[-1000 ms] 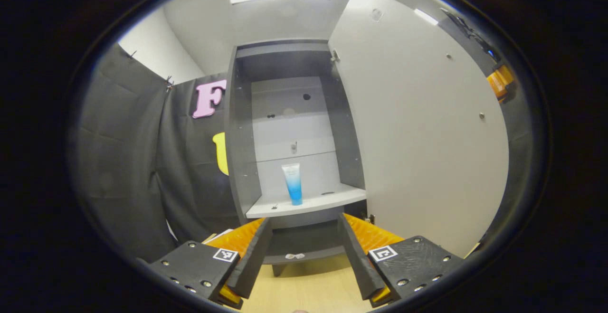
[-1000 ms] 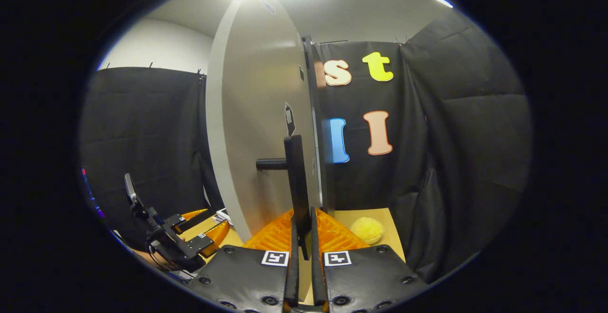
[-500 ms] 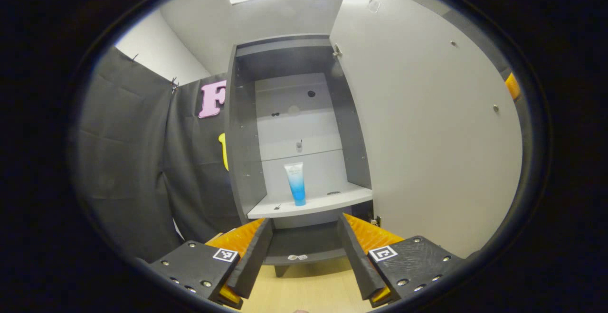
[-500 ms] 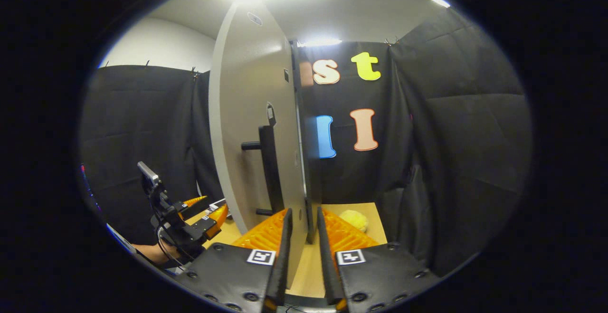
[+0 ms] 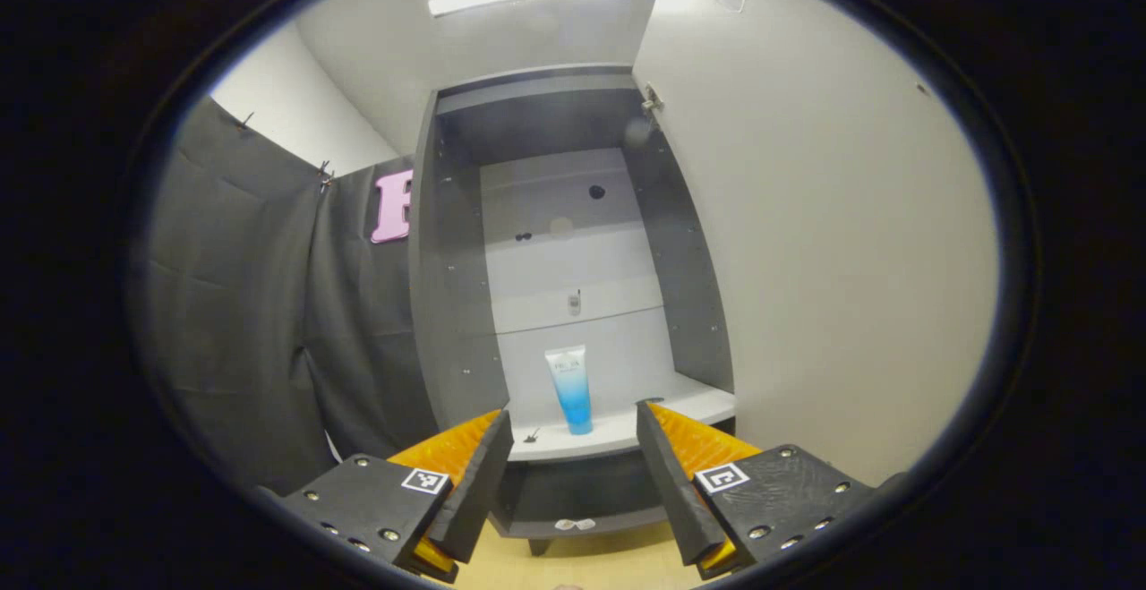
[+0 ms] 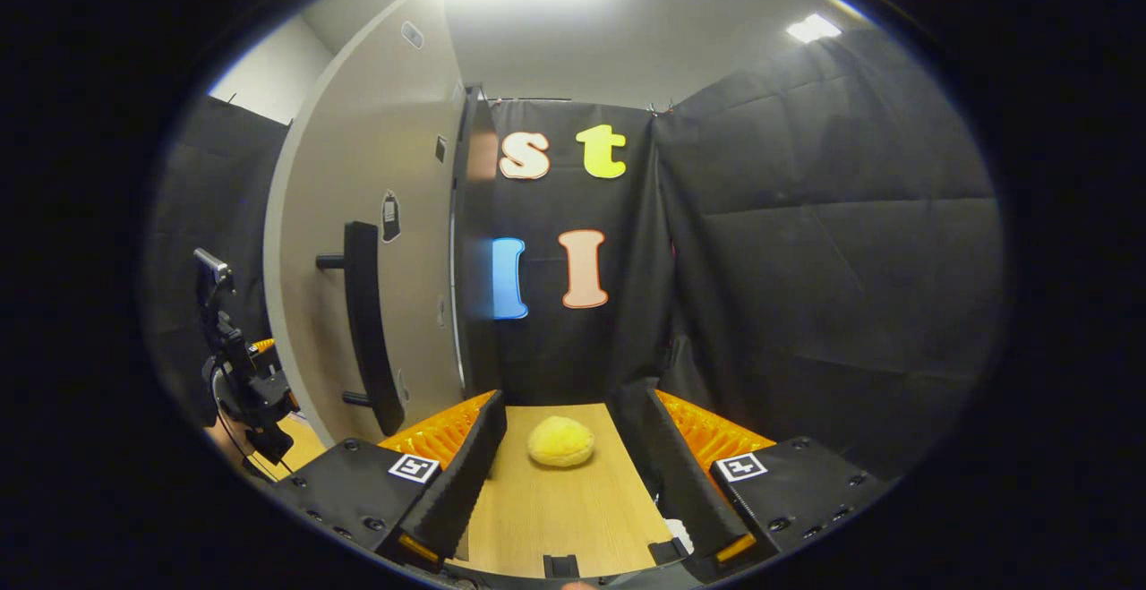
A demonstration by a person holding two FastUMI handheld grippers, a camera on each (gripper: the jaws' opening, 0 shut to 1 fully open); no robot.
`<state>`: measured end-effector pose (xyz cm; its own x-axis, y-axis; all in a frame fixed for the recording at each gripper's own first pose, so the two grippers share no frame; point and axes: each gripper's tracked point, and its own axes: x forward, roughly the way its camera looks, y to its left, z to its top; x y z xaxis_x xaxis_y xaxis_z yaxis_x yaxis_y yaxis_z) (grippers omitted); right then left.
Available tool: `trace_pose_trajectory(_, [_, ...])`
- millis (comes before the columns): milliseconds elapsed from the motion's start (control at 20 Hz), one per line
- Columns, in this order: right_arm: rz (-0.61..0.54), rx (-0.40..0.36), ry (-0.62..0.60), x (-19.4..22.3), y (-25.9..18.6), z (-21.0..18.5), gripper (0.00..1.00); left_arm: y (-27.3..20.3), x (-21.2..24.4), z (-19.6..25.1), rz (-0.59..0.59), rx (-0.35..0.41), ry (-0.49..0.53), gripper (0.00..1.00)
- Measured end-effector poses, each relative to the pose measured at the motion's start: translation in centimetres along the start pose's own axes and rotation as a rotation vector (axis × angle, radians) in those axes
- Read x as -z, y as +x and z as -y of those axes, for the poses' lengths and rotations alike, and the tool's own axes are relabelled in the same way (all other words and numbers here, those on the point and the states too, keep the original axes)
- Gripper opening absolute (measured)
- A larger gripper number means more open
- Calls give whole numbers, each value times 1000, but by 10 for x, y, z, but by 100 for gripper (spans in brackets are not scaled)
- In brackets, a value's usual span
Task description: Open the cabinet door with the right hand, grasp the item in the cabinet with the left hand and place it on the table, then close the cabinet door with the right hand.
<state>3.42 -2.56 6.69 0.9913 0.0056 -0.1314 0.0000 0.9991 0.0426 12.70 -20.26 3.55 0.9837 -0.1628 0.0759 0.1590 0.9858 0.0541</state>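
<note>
A grey cabinet (image 5: 452, 303) stands open, its pale door (image 5: 833, 241) swung out to the right. On its white shelf (image 5: 618, 429) a blue-and-white tube (image 5: 571, 389) stands upright. My left gripper (image 5: 573, 433) is open, short of the shelf, with the tube showing between its fingers. In the right gripper view the door (image 6: 358, 241) shows its outer face and black bar handle (image 6: 365, 330) at the left. My right gripper (image 6: 560, 429) is open and off the handle, over the wooden table (image 6: 573, 518). The left gripper (image 6: 246, 384) appears at the far left.
A yellow fuzzy ball (image 6: 560, 442) lies on the table ahead of the right gripper. Black cloth walls (image 6: 806, 286) close in the booth at the back and right. A small pale clip (image 5: 575, 525) lies on the cabinet's lower ledge.
The right gripper let go of the door handle, opened and swung right toward the table and ball. The left gripper moved closer to the cabinet shelf and tube.
</note>
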Motion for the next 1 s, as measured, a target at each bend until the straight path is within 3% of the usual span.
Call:
trace_pose_trajectory(50, [-1,10,5,2,0,-3,96,11,0,-3,3,1,-9,84])
trace_pose_trajectory(350, [22,97,33,7,4,0,93,72,10,-9,-12,39,-48,84])
trace_pose_trajectory(500, [0,141,27,9,2,2,96,99,18,-8,-18,60,-57,84])
trace_pose_trajectory(1000, [-69,250,55,32,9,5,93,177,53,-8,-75,88,-91,84])
